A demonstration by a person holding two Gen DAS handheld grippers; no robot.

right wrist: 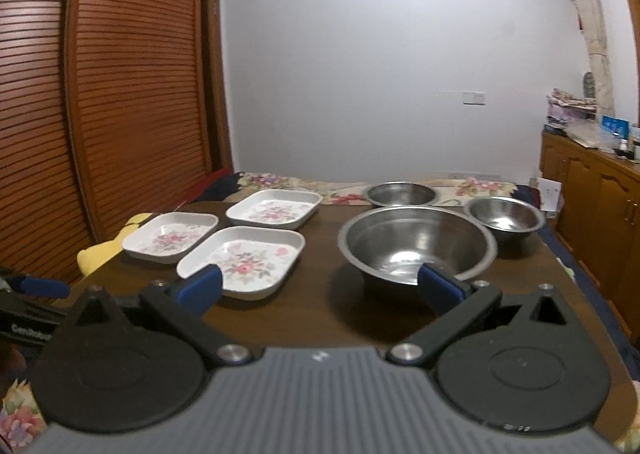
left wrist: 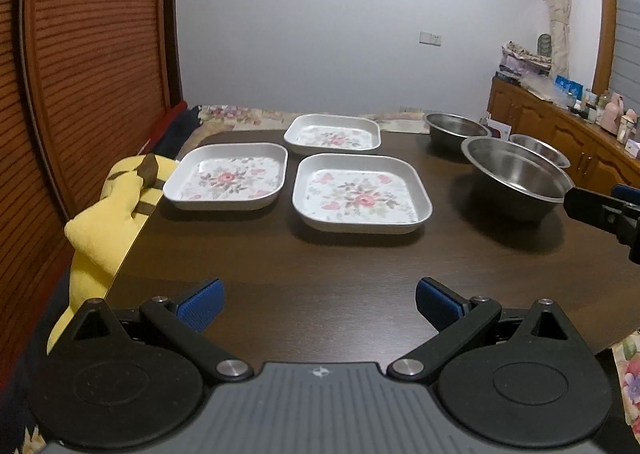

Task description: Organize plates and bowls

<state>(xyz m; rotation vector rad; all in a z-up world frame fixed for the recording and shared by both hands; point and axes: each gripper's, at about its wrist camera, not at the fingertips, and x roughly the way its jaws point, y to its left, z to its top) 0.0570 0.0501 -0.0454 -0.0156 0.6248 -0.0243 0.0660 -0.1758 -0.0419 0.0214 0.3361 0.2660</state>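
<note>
Large shiny steel bowl, upright

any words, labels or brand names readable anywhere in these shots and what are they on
"Gen Robo...", white letters, blurred and cut off, on the black body of the left gripper at the right wrist view's left edge.
Blue boxes on the wooden sideboard: print too small to read.
Floral plates and steel bowls: no text.
</note>
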